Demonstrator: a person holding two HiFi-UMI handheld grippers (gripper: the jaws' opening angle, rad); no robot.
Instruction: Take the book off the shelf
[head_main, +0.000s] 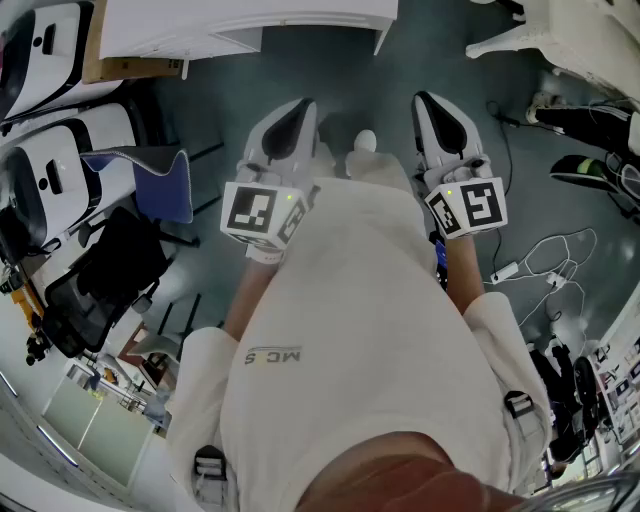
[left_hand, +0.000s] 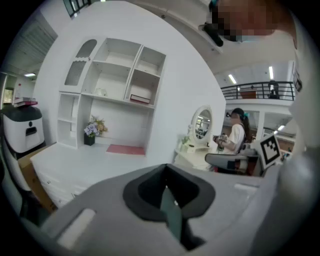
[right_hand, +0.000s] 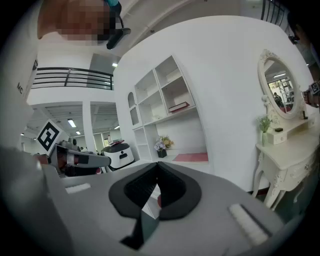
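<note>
We hold both grippers well apart from the white shelf (left_hand: 131, 75). The left gripper (left_hand: 167, 189) seems to have its jaws pressed together, empty; the right gripper (right_hand: 156, 184) is fully closed on nothing. The book (left_hand: 140, 99) lies flat in the shelf's right column, lower compartment.

An oval mirror (right_hand: 278, 82) stands on the dressing table (right_hand: 285, 150). Left of that table are a red mat (right_hand: 191, 157) and potted flowers (right_hand: 161, 145).
</note>
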